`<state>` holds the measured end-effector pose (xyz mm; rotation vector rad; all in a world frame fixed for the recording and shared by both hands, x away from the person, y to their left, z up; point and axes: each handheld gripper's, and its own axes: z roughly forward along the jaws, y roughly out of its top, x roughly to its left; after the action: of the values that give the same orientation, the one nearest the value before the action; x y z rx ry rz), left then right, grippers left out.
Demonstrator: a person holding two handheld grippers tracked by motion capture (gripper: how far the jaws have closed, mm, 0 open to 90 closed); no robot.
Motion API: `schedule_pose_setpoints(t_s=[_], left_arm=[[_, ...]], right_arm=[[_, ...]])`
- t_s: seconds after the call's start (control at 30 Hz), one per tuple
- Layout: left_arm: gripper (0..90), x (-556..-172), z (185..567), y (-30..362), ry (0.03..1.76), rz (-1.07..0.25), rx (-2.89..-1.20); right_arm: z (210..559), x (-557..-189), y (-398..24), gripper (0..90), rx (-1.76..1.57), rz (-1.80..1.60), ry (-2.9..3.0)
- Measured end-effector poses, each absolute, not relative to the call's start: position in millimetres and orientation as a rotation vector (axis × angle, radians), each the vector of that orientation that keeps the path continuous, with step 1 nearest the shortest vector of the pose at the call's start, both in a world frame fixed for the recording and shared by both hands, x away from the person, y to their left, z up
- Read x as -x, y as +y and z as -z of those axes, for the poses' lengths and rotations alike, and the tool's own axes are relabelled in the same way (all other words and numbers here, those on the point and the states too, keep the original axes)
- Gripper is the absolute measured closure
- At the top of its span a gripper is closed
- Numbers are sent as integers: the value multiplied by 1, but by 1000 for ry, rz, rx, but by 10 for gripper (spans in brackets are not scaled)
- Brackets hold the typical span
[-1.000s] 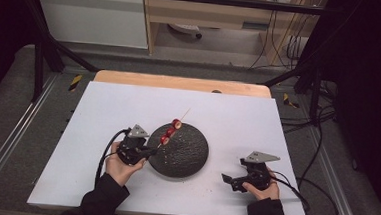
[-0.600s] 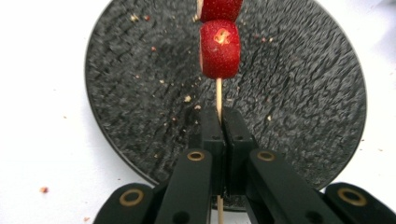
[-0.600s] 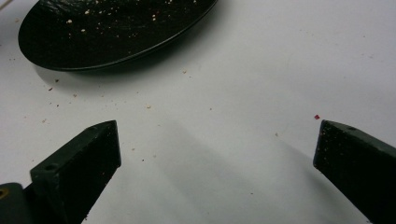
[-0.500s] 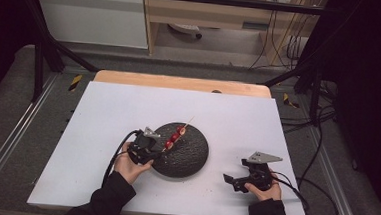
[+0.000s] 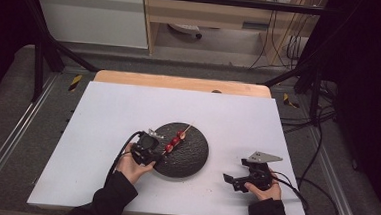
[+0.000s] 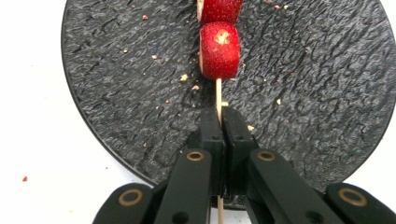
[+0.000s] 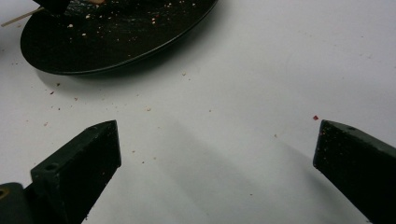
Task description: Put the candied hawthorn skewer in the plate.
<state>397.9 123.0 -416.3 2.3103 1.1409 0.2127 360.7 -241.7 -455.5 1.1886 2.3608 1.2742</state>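
— Where is the skewer (image 6: 218,95)?
— Over the black plate (image 6: 116,93), strawberry pieces (image 6: 220,50) threaded on; whether it touches is unclear. The left gripper (image 6: 219,116) pinches its stick tight.
— And the right gripper (image 7: 217,140)?
— Jaws wide apart, holding nothing, above the white table (image 7: 261,70).

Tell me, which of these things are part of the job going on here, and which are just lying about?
Part of the job:
- skewer of strawberry pieces, its stick pinched in the left gripper
- black plate under it
- right gripper, open, resting on the white table

Just lying about:
- crumbs scattered on the table
- cables on the floor behind
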Motion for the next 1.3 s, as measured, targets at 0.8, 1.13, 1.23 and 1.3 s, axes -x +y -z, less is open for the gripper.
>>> schedule_pose_setpoints(t_s=[0.8, 1.13, 1.23, 1.3], left_arm=[[735, -394, 417, 132, 1035, -238, -2276], [454, -385, 408, 157, 928, -235, -2242], [364, -383, 408, 167, 907, -229, -2231], [305, -381, 408, 174, 884, -232, -2225]], right_arm=[[456, -360, -241, 14, -1197, -1282, 2353], [455, -360, -242, 10, -1193, -1274, 2356], [455, -360, -242, 9, -1194, -1275, 2357], [455, -360, -242, 9, -1192, -1276, 2356]])
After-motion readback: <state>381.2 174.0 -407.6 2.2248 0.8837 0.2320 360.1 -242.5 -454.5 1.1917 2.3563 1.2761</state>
